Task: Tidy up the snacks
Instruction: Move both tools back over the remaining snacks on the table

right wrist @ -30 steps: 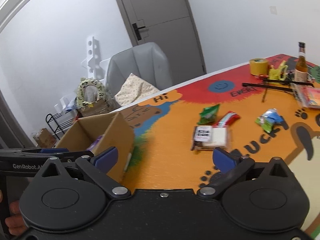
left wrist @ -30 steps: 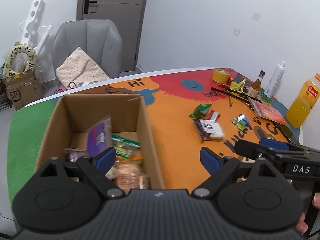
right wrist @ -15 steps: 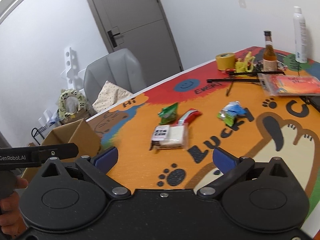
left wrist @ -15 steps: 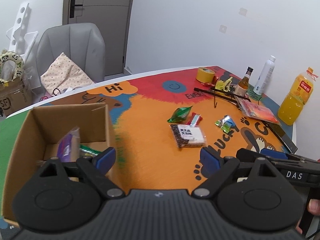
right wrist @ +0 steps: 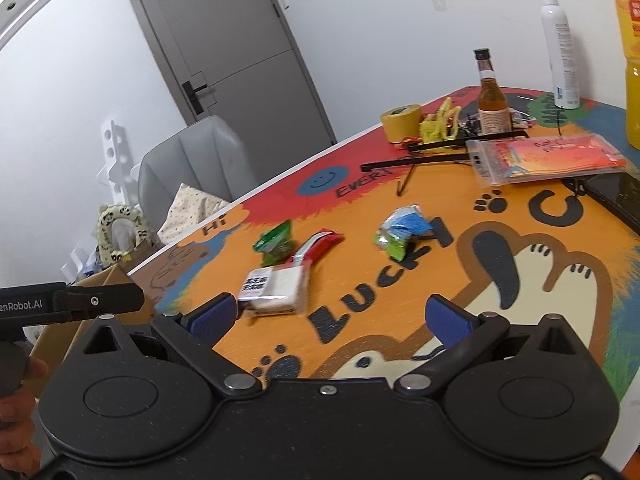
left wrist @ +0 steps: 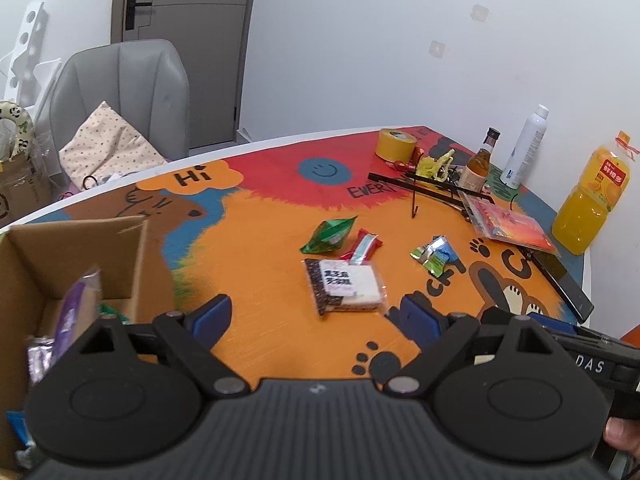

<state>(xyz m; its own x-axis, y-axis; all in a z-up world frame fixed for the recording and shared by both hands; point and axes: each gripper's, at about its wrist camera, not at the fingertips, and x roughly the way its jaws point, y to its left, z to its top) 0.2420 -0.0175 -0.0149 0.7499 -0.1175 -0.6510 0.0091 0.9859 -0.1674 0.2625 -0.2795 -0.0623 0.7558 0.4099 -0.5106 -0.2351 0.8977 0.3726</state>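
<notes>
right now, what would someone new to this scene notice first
The loud cartoon table mat, orange with paw prints and big letters, grabs the eye. Four loose snack packets sit mid-table, the clear-wrapped white cake packet nearest the open left gripper. A cardboard box with snacks already inside stands at the table's left end.

Both wrist views were bright and evenly lit by soft, diffuse room light with no visible source. Shadows were faint: only thin, pale ones lay under the snack packets on the table. The white wall looked flat and slightly grey. Fisheye distortion bent the door and the table's rim into curves, and dark vignette arcs cut the upper corners. The cardboard box was smeared at the left view's edge, and the green-and-blue packet showed slight motion blur. Mild sheen sat on the clear-wrapped cake packet.
</notes>
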